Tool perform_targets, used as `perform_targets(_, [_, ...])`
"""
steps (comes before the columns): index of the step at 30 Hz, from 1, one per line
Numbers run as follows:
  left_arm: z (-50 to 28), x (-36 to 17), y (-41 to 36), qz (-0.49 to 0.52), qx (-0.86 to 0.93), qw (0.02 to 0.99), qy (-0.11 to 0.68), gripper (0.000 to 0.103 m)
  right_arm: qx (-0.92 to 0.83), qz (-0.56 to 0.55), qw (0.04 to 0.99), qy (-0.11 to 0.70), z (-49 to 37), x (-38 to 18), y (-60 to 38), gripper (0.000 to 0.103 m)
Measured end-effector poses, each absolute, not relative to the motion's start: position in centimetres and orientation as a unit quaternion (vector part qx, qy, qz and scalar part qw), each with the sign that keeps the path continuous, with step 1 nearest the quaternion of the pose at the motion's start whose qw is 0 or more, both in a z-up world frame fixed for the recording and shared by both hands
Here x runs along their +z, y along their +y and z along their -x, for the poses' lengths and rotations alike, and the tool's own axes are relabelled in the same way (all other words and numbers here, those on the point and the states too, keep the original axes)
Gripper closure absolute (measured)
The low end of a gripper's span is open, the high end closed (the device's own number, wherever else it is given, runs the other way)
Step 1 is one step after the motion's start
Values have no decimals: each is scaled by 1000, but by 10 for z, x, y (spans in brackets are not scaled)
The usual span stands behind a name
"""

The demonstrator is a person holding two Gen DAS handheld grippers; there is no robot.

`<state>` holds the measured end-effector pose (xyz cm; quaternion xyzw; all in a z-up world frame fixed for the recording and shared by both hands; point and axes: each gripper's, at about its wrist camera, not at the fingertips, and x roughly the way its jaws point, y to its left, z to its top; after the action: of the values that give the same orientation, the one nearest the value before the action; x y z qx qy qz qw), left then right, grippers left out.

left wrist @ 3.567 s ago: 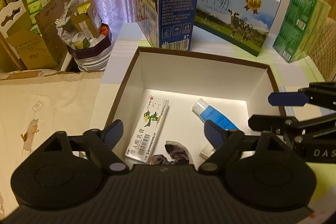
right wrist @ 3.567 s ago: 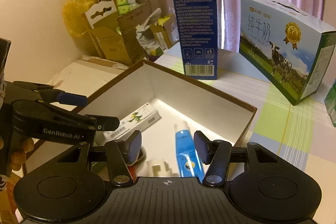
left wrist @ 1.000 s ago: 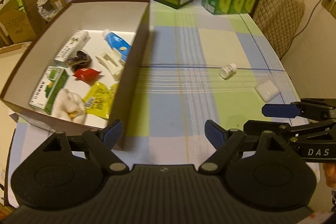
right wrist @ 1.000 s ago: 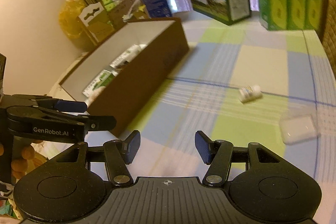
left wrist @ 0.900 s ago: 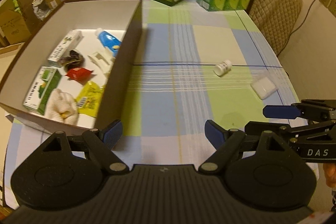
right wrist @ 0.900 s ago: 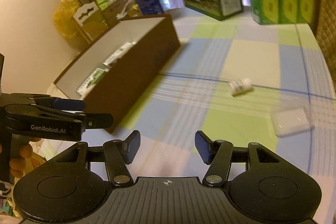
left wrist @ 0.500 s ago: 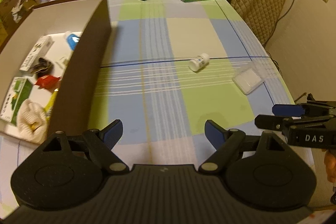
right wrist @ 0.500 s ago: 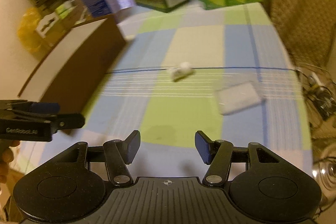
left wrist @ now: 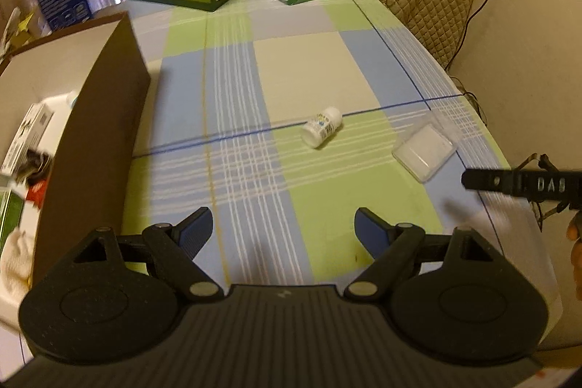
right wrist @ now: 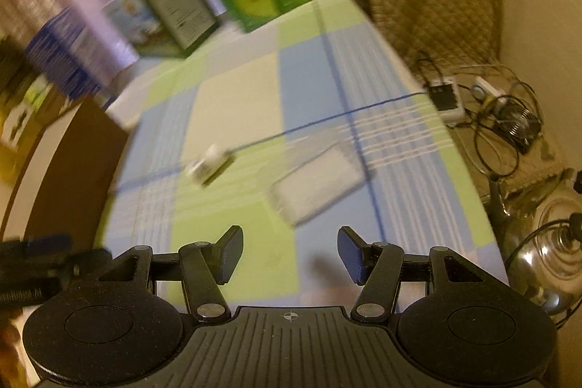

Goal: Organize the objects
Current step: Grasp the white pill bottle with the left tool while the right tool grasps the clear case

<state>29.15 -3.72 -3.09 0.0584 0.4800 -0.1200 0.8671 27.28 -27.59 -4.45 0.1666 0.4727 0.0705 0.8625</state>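
Small white plastic pill bottle (left wrist: 322,132) lies on its side, long axis diagonal, cap far-right. Left gripper (left wrist: 283,230) and right gripper (right wrist: 290,255): tongs apart, empty.

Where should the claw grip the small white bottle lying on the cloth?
Take the bottle across its round body, mid-length, coming from above. It lies on its side, its long axis running diagonally with the cap end pointing away and right, so turn the fingers square to that axis. Cloth around it is bare, and the open right claw is probably nearer.
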Motion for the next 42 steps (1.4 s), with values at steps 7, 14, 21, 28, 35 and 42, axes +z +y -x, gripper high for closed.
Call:
perform_targets(7, [-321,-44,-52,-77,-134,863,480,21,34,-213,852,478,-299,-58,-281,48])
perform_targets(14, [-347,-57,-59,-83,-146,858,486,22,-1,-258,835,487,-323,-76,-291,48])
perform_targets(21, [-373,-71,-67,-92,-160,851,491,28,-5,-240,844,479,-356,-83,-286,48])
perform_targets(28, [-395,-86,-78,-103,-180,844,495,34,37,-173,868,464,-377,-83,-263,48])
perform_targets(35, [-410,-101,-93,-115,-205,836,496,46,62,-108,872,474,-359,-83,-258,48])
perform_targets(42, [-421,-110,-103,-121,-226,831,494,62,86,-63,873,475,-340,-81,-265,45])
